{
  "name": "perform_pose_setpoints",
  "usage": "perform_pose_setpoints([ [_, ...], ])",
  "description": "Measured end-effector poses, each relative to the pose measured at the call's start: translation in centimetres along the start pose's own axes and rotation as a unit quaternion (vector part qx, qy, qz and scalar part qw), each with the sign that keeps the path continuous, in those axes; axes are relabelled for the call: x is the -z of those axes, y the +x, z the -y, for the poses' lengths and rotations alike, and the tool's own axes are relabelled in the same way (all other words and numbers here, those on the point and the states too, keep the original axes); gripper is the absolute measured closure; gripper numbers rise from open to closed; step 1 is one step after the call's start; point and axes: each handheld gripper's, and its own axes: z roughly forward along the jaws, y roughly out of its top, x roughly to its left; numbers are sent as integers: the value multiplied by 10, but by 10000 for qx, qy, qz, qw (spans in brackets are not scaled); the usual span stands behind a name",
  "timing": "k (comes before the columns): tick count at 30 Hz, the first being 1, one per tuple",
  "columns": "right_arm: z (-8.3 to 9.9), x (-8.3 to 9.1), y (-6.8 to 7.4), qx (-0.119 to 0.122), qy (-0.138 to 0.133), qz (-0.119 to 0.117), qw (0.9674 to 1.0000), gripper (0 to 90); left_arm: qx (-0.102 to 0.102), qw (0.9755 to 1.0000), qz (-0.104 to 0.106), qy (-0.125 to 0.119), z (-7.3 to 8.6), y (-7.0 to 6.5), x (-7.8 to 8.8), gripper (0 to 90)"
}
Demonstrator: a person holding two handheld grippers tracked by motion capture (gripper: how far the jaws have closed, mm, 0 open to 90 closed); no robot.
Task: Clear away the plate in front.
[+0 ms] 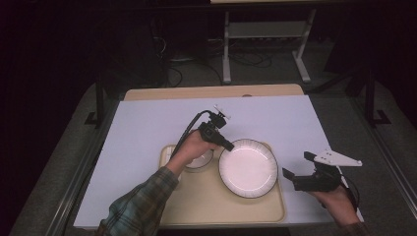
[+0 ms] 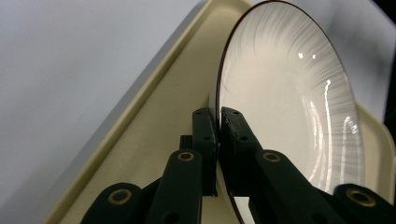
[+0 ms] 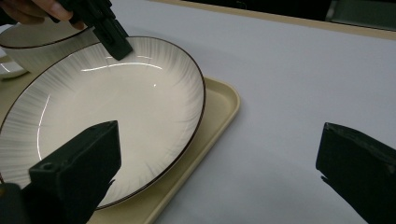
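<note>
My left gripper (image 1: 227, 143) angled down, pinching the glossy ribbed plate's (image 1: 248, 168) rim at ten o'clock; the plate sat on the beige tray (image 1: 221, 206). My right gripper (image 1: 296, 172) hung level, spread.

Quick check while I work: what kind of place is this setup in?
Probably a lab or recording workspace, not a kitchen. The table has a plain white cover, cables trail on the dark floor behind it beside a metal stand, and the dishes are only a plate and bowl on a tray.
</note>
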Motion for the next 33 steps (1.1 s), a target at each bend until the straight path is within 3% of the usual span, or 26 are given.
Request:
perform_pose_setpoints([
  [7,0,0,0,8,10,-1,10000,0,-41,9999,-69,138,1,3,-3,833],
  [16,0,0,0,8,7,-3,10000,0,1,9998,-185,106,3,9,-1,813],
  [20,0,0,0,9,4,-2,10000,0,59,9999,10,-161,4,9,6,808],
  [25,0,0,1,9,4,-1,10000,0,-64,9995,-7,-298,4,4,15,770],
  [33,2,1,-2,-25,18,-7,10000,0,-295,9984,-167,-452,8,2,27,602],
])
